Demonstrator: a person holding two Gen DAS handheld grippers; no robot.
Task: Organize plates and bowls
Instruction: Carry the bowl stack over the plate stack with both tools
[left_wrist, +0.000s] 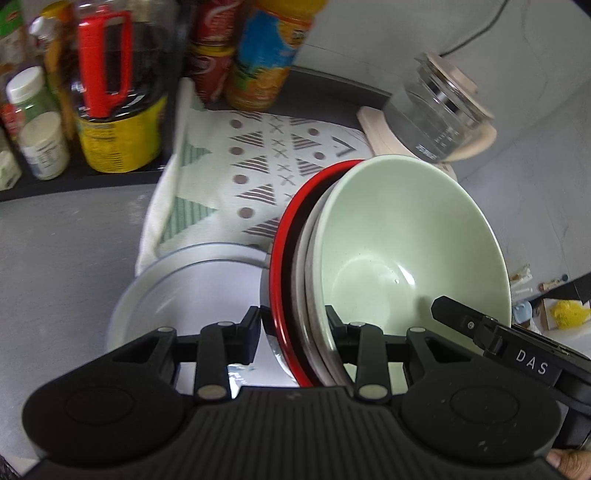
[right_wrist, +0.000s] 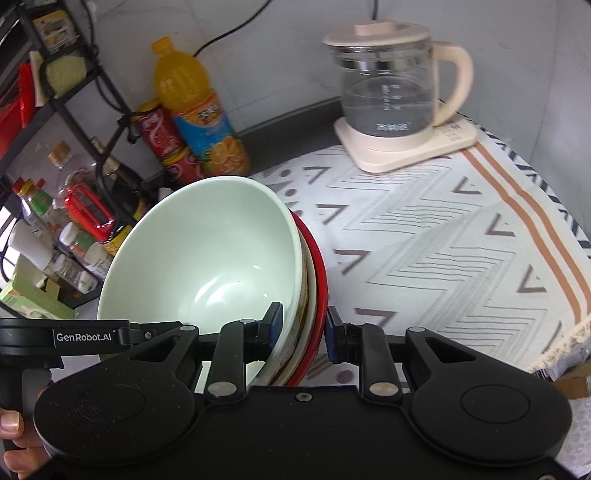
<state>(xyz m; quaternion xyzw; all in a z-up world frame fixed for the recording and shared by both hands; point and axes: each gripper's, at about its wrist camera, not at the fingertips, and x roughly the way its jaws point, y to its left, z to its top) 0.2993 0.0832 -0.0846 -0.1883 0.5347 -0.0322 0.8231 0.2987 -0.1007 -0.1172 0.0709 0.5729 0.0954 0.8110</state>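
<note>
**Mia:** What are the two claws doing?

**Dad:** Both pinch the same stack of bowls. At the bottom middle of the left view, the left claw (left_wrist: 293, 325) is squeezed on the stack's rim. At the bottom middle of the right view, the right claw (right_wrist: 301, 325) is squeezed on the rim too, at another spot. You can see the left claw's arm poking in at the lower left of the right view.

**Mia:** What is in the stack?

**Dad:** A pale green bowl (right_wrist: 207, 258) sits on the inside. A whitish dish comes next, I think, and a red bowl (left_wrist: 282, 258) is on the outside. The whole stack is tipped up on its edge, held in the air between the claws.

**Mia:** Will it break?

**Dad:** It could. Bowls like these look hard and smooth, so they may slip or crack. Together they are likely heavy. Holding the rim with both claws is the safe way.

**Mia:** What is under it?

**Dad:** In the left view, a white plate (left_wrist: 192, 291) lies flat just behind the left claw, at the lower left. It sits on a patterned cloth (right_wrist: 424, 240) on the gray bench (left_wrist: 66, 251).

**Mia:** And far away?

**Dad:** A glass kettle (right_wrist: 388, 96) stands at the top right of the right view. An orange juice bottle (right_wrist: 199, 114) and red cans (right_wrist: 162, 140) stand at the top left.
</note>
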